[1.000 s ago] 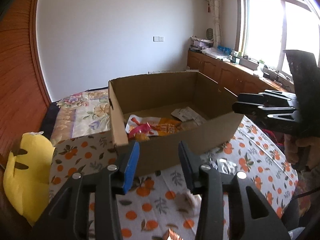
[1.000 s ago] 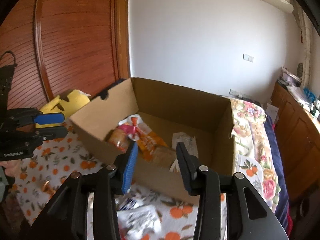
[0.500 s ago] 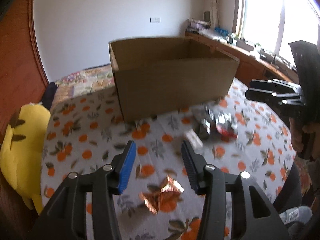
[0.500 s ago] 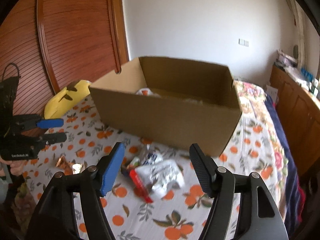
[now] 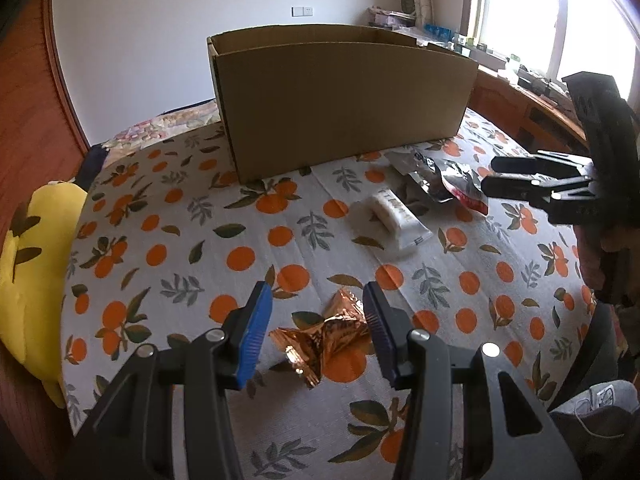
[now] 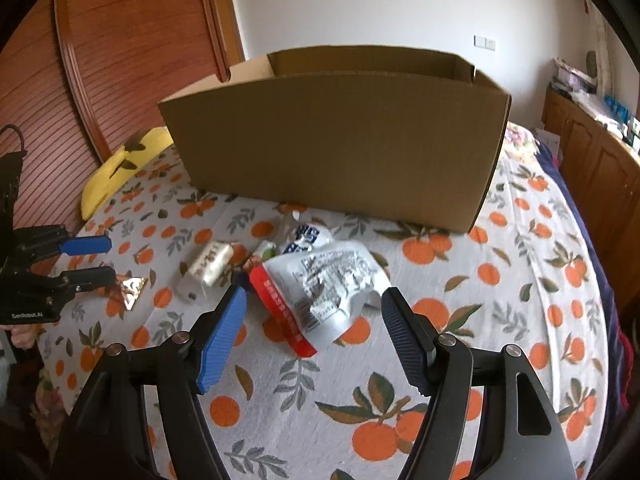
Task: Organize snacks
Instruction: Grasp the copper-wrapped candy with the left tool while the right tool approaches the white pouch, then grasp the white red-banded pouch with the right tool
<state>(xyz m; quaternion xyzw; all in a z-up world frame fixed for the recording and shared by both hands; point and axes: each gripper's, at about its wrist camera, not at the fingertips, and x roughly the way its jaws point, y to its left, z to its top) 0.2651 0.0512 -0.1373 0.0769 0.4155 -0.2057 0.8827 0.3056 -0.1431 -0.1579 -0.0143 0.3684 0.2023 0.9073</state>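
Note:
A cardboard box (image 5: 340, 100) stands at the far side of the orange-print cloth (image 5: 168, 240); it also shows in the right wrist view (image 6: 336, 136). My left gripper (image 5: 316, 328) is open, its jaws on either side of a crumpled copper foil wrapper (image 5: 324, 340) lying on the cloth. My right gripper (image 6: 314, 334) is open just above a white pouch with a red edge (image 6: 320, 292). A white wrapped bar (image 6: 210, 264) and a small blue-white packet (image 6: 308, 236) lie beside the pouch. The box's inside is hidden.
A yellow plush toy (image 5: 28, 272) lies off the cloth's left edge. A wooden wardrobe (image 6: 120, 60) stands at the left, low cabinets (image 6: 592, 148) along the right wall. The right gripper shows in the left view (image 5: 536, 188), the left gripper in the right view (image 6: 80, 260).
Both grippers have dropped from above the box down to the cloth in front of it. The right gripper has opened wider over the pouch; the left now straddles the foil wrapper.

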